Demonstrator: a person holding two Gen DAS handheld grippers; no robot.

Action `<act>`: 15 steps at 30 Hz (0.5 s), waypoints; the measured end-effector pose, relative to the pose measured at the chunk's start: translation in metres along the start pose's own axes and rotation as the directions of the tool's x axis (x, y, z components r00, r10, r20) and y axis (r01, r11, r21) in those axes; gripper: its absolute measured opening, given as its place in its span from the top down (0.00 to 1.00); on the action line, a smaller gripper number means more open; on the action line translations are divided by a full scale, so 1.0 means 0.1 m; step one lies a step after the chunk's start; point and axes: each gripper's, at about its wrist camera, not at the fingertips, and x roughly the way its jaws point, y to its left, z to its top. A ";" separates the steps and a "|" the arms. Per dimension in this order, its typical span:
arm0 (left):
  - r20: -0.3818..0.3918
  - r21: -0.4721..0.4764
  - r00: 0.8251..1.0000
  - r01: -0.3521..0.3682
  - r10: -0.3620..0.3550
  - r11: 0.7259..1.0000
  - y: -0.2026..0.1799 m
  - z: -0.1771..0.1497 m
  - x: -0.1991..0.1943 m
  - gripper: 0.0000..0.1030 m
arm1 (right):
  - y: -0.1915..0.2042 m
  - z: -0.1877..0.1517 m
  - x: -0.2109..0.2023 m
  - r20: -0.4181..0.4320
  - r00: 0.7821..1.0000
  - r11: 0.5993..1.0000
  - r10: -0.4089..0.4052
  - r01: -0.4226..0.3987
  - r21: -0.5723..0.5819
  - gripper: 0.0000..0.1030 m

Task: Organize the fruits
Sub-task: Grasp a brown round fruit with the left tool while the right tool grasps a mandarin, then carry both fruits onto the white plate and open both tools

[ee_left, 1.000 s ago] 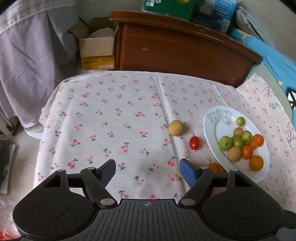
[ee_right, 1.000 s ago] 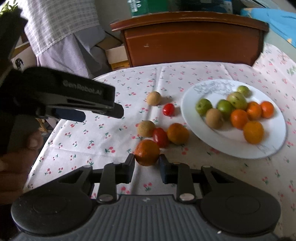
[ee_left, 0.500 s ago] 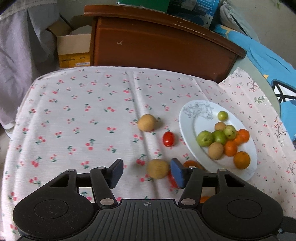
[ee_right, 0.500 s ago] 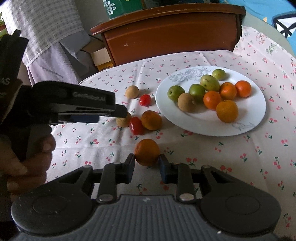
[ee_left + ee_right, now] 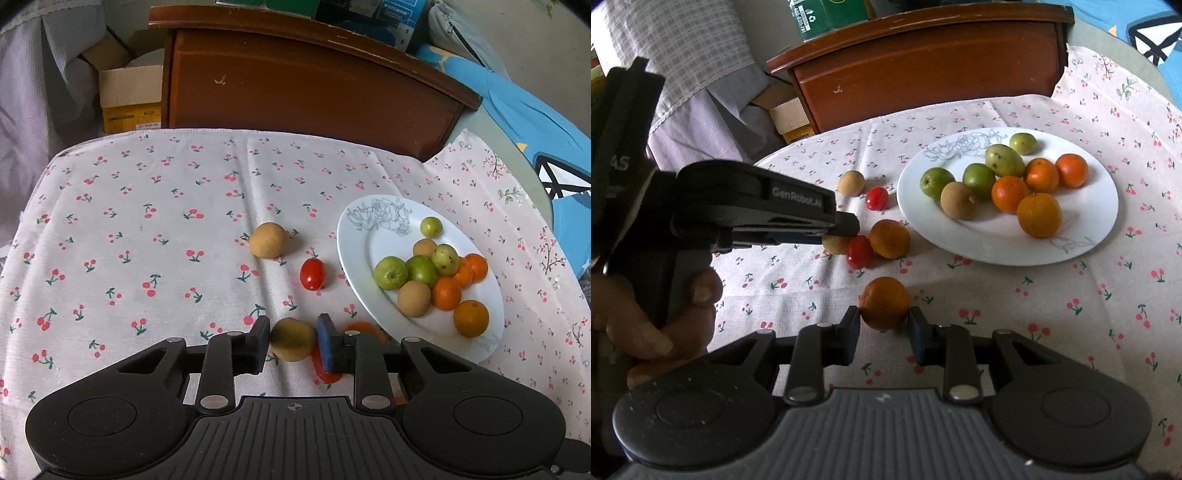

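In the left wrist view my left gripper [image 5: 291,332] has its jaws closing on a round brown fruit [image 5: 291,339], and both pads touch it on the cherry-print cloth. A red tomato [image 5: 325,371] and an orange [image 5: 360,326] lie half hidden behind its right finger. In the right wrist view my right gripper [image 5: 884,323] is shut on an orange [image 5: 884,302], held just above the cloth. To its left is the left gripper [image 5: 846,227], held by a hand [image 5: 657,321]. The white plate [image 5: 997,243] holds several green, brown and orange fruits.
Another brown fruit [image 5: 267,240] and a cherry tomato [image 5: 312,273] lie on the cloth left of the plate [image 5: 384,229]. A dark wooden board [image 5: 314,92] stands behind the table, with a cardboard box [image 5: 129,96] to its left. The cloth's left half is bare.
The left gripper moved toward the plate and down to the brown fruit, and its wide jaws closed onto it. The right gripper kept its hold on the orange and rolled slightly.
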 end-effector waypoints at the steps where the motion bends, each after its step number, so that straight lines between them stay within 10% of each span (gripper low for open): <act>1: 0.000 -0.001 1.000 0.001 -0.001 1.000 0.00 0.00 -0.01 0.76 | 0.00 0.00 0.00 0.000 1.000 1.000 0.001 -0.001 0.002 0.73; 15: 0.036 -0.023 0.999 -0.016 0.017 1.000 0.10 0.04 -0.19 0.76 | 0.00 0.06 -0.01 0.010 1.000 1.000 0.015 -0.015 0.015 0.73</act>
